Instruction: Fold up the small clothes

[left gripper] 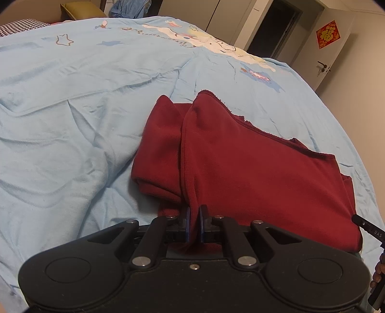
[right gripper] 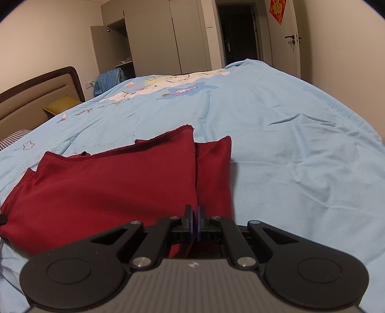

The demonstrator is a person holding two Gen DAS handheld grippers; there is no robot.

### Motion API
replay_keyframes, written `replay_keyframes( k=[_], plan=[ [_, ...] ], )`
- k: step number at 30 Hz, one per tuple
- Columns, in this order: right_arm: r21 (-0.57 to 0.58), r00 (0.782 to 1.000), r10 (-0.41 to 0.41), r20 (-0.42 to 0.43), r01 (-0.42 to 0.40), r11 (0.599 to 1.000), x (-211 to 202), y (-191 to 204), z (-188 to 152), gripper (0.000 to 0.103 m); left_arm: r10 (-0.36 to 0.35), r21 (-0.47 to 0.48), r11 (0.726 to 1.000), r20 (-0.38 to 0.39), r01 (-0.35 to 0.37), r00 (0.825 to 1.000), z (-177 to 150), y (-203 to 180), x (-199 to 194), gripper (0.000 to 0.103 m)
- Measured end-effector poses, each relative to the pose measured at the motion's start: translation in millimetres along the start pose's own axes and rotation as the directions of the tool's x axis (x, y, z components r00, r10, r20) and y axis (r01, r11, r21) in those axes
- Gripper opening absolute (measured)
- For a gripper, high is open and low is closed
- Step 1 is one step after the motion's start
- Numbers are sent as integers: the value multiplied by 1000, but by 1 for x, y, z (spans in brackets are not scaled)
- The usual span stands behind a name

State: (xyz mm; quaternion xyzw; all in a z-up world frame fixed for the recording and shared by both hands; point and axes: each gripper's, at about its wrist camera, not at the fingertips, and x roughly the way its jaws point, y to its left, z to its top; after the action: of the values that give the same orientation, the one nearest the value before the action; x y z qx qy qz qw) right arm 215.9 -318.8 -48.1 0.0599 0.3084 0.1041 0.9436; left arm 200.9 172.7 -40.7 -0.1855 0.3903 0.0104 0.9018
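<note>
So here's where the fold stands. The dark red knit garment is lying on the light blue cartoon-print bedspread, near the edge of the bed closest to both cameras. It's already doubled over at least once: you can see an upper layer with a rough stitched hem sitting on a lower layer that pokes out at the side. I can't tell what kind of garment it is, no sleeves or legs are obvious.

The left gripper has its blue-padded fingers squeezed nearly together with a pinch of the red fabric between them, right at the near edge of the top layer. The right gripper looks the same in its own view, pads pressed tight on the near edge at the other corner, with the cloth bunching up into the gap.

My read: it's mid-fold. Both near corners are grabbed, so the likely plan is to carry that edge over toward the far side for another halving, or pull it to tidy things up. What's left is finishing that fold and squaring it off, since the layers don't line up yet and the far hem looks wavy.

Background is a grey wardrobe and a door with a red paper decoration.
</note>
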Motion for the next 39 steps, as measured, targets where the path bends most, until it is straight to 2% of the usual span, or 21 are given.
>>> replay_keyframes(
  k=[4,9,13,16,18,21,23,25,27,28,33,39],
  plan=[
    [3,1000,1,-2,-1,1000,1,0,-1,5,9,0,1000,-4,-9,1000,-2,0,1,17],
    [17,1000,-2,-1,2,1000,0,-1,1,18,18,-7,1000,-3,-18,1000,-3,0,0,23],
    [9,1000,-7,14,7,1000,-1,3,4,41,23,-7,1000,-5,-23,1000,-3,-1,-1,29],
    [-8,1000,-7,28,7,1000,-3,7,5,54,29,-13,999,-7,-29,1000,-4,0,-2,38],
    [-19,999,-7,35,8,1000,-4,10,6,62,36,-22,999,-7,-36,999,-5,2,-4,52],
    [-34,999,-4,46,5,999,-6,17,6,80,46,-42,998,-6,-46,999,-8,4,-8,68],
    [-50,998,-6,58,9,999,-9,21,6,94,42,-57,997,-2,-42,999,-11,5,-12,77],
    [-66,997,-13,74,18,998,-11,28,5,102,31,-75,997,2,-30,1000,-14,7,-15,86],
    [-76,996,-23,87,30,997,-13,34,3,103,18,-105,994,14,-17,1000,-18,9,-18,97],
    [-78,995,-27,91,34,996,-14,38,3,103,9,-120,993,19,-7,1000,-19,9,-19,99],
    [-96,991,-29,129,41,995,-20,57,-3,103,-44,-185,982,6,44,999,-25,12,-12,102],
    [-176,994,21,104,-2,984,-14,91,-12,103,-28,-201,979,-14,25,999,-30,7,-2,102]
  ],
)
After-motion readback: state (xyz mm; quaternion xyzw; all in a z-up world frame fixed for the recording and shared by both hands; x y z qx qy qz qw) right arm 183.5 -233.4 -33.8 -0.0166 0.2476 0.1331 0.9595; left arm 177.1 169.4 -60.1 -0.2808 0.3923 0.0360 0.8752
